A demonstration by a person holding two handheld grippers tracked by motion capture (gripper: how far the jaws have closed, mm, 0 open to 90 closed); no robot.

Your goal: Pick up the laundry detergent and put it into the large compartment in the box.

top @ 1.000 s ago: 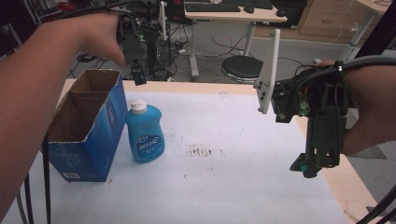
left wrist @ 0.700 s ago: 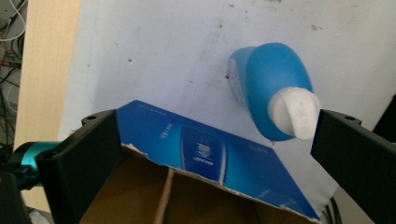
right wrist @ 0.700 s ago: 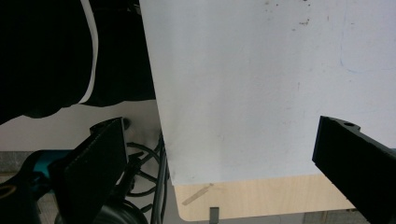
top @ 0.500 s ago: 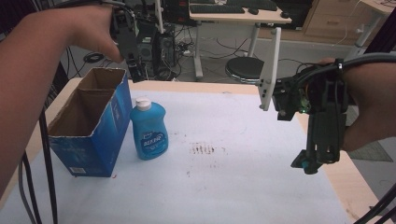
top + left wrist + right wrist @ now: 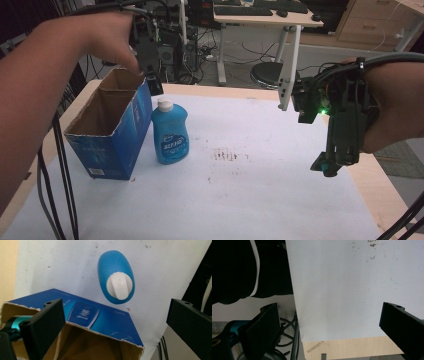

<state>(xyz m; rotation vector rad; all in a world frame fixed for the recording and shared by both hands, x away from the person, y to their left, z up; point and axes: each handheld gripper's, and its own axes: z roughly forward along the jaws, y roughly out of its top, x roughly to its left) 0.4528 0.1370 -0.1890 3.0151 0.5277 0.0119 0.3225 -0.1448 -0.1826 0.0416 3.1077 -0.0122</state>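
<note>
The left gripper (image 5: 152, 85) has swung from over the box (image 5: 107, 131) toward the bottle (image 5: 170, 133), which stands upright beside the box, just below its wide-open jaws. The right gripper (image 5: 327, 167), also open, hangs well apart.

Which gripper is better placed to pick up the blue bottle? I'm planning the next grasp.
Left. The left gripper hangs open right above the blue bottle, beside the cardboard box. The right gripper is far across the table.
</note>
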